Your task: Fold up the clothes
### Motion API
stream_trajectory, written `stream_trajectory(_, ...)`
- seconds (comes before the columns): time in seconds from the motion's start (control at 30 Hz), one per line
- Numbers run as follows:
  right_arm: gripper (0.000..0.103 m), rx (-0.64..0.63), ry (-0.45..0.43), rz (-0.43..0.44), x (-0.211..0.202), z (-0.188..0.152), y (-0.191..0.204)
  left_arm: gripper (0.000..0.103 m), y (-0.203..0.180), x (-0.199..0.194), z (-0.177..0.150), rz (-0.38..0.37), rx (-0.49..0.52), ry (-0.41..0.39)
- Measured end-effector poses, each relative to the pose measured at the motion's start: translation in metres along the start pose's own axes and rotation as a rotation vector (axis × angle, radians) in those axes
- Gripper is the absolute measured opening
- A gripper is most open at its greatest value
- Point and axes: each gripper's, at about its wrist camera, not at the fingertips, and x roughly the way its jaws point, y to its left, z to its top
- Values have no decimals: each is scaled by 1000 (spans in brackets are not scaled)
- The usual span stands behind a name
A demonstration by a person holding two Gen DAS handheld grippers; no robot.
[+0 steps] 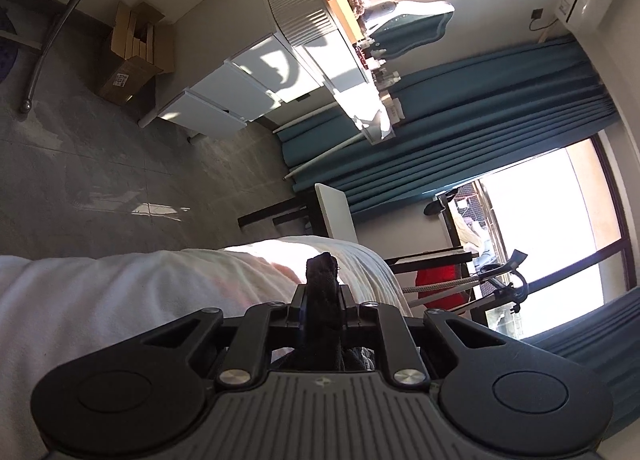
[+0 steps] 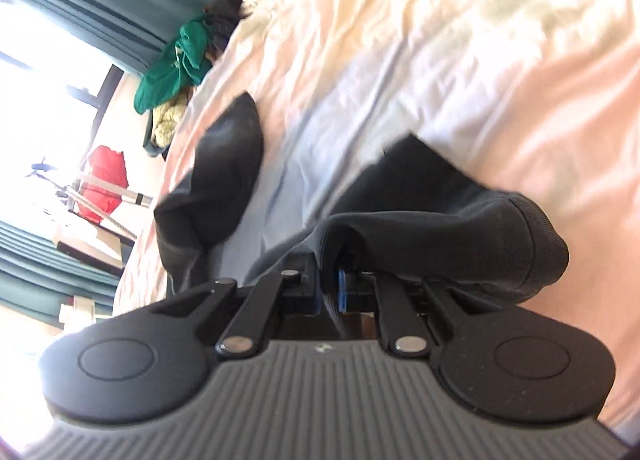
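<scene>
Black garment point(image 2: 460, 220) pinched by both grippers (tilted sideways).

Both wrist views, rolled sideways, share the bed point(image 1: 100, 300).

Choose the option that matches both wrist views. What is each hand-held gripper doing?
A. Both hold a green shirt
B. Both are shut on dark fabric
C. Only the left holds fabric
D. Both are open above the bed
B: the left hand-held gripper pinches the dark garment, and the right hand-held gripper clamps dark cloth above the white bedsheet.
</scene>
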Motion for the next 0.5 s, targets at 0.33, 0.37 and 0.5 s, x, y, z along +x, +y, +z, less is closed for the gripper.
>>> stream_trajectory(0.33, 6, -118, -225, 95, 12, 113, 158, 14, -86, 30, 28, 24, -66, -15)
stream_trajectory(0.37, 5, -109, -247, 131, 7, 121, 166, 14, -96, 30, 33, 7, -66, -11)
stream_trajectory(0.5, 5, -107, -346, 241, -21, 140, 169, 14, -124, 12, 33, -67, 18, -22)
